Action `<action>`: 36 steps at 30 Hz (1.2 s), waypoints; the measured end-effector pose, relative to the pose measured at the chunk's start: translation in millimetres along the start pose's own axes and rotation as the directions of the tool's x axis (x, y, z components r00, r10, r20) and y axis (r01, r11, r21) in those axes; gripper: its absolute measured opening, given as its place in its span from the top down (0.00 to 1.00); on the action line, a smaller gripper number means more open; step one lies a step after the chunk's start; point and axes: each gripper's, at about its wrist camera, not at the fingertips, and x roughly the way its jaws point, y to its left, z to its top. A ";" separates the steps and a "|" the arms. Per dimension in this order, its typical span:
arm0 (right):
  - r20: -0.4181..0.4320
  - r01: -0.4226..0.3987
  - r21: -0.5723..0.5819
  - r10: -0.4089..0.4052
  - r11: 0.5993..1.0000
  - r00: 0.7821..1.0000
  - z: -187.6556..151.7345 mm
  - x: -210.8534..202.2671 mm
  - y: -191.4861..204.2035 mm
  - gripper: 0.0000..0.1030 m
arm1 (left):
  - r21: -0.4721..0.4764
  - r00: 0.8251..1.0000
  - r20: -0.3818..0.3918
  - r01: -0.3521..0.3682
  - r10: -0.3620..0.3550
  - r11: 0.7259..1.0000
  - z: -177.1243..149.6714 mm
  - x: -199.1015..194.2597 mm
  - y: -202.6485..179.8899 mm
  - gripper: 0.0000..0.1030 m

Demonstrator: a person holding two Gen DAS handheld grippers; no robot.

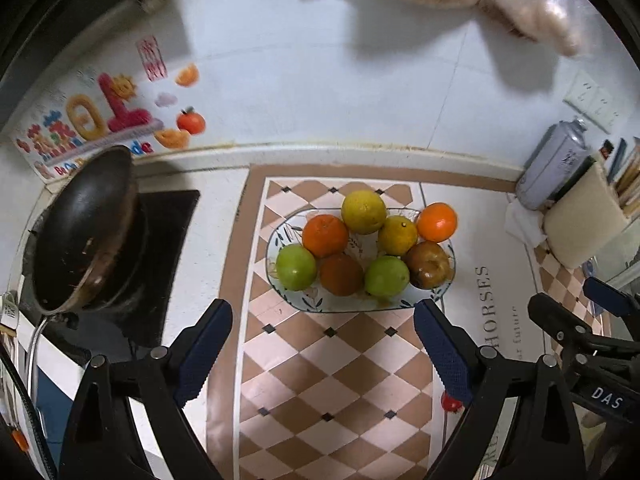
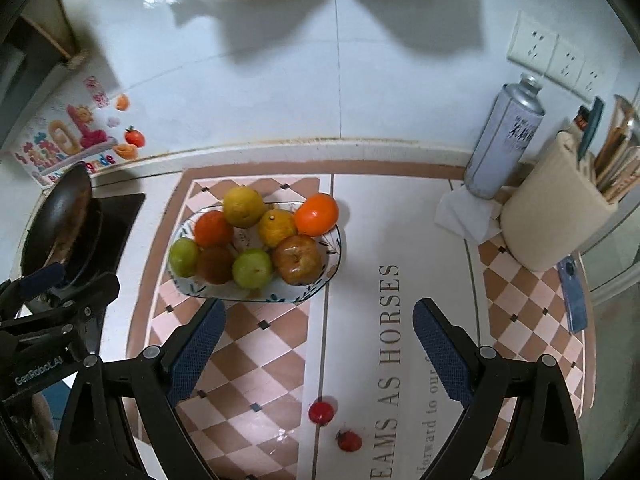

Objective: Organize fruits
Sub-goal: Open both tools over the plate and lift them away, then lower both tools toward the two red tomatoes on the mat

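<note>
White wall tiles rise behind a kitchen counter with a brown and pink checkered mat [image 1: 320,360]. On the mat, in the middle of the left view, sits an oval plate [image 1: 436,292] piled with fruit: two green apples [image 1: 296,266], three oranges [image 1: 325,235], two yellow lemons [image 1: 363,211] and a brown apple [image 1: 429,264]. The fruits touch each other.

Low in the right view, two small red fruits [image 2: 321,412] lie on the mat, near each other and well apart from the plate [image 2: 320,286].

Low in its own view, the left gripper [image 1: 322,310] is spread wide and holds nothing. The right gripper [image 2: 318,310] is wide and holds nothing too.

At the left edge sits a black pan [image 1: 86,232] on a stove. At the upper right stand a spray can [image 2: 502,136] and a beige holder [image 2: 556,204] with sticks in it.
</note>
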 end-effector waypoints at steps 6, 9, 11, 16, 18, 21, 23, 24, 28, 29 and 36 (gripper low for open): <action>0.060 -0.015 0.011 0.014 1.000 0.998 -20.9 -45.9 6.1 0.06 | 0.020 0.998 0.068 0.016 -0.018 1.000 -21.6 -44.6 1.5 0.10; 0.080 -0.023 0.016 0.021 1.000 0.997 -29.9 -63.6 7.3 0.06 | 0.021 0.996 0.088 0.030 -0.032 0.999 -30.8 -61.0 1.3 0.10; 0.095 -0.026 0.018 0.025 0.999 0.995 -36.8 -76.9 8.1 0.06 | 0.020 0.994 0.105 0.034 -0.036 0.999 -36.2 -70.9 3.0 0.10; 0.139 -0.022 0.008 0.020 1.000 0.990 -50.6 -109.9 10.8 0.06 | 0.009 0.990 0.137 0.040 -0.041 0.999 -47.2 -91.3 6.7 0.10; 0.154 -0.018 0.004 0.018 1.000 0.988 -54.5 -118.9 12.4 0.06 | 0.008 0.988 0.145 0.044 -0.045 0.999 -50.8 -96.8 7.9 0.10; 0.165 -0.023 0.000 0.023 1.000 0.986 -59.6 -128.5 15.5 0.06 | 0.007 0.986 0.159 0.044 -0.045 0.999 -56.0 -104.2 8.6 0.10; 0.170 -0.027 -0.003 0.027 1.000 0.985 -61.7 -133.3 17.5 0.06 | 0.007 0.985 0.168 0.043 -0.044 0.999 -59.3 -109.0 9.6 0.10; 0.175 -0.028 -0.004 0.028 1.000 0.984 -62.6 -135.7 18.3 0.06 | 0.006 0.984 0.174 0.041 -0.041 0.999 -60.8 -111.0 10.0 0.10; 0.184 -0.034 0.000 0.034 0.999 0.982 -62.9 -140.6 19.7 0.06 | -0.007 0.983 0.178 0.046 -0.044 0.999 -64.4 -115.8 12.4 0.10; 0.185 -0.038 0.000 0.037 0.999 0.982 -62.7 -141.1 20.0 0.06 | -0.008 0.983 0.181 0.046 -0.044 0.999 -65.3 -116.6 12.7 0.10; 0.177 -0.086 0.016 0.082 0.996 0.981 -61.5 -134.4 20.4 0.06 | -0.005 0.982 0.184 0.039 -0.037 0.999 -67.3 -117.9 13.0 0.10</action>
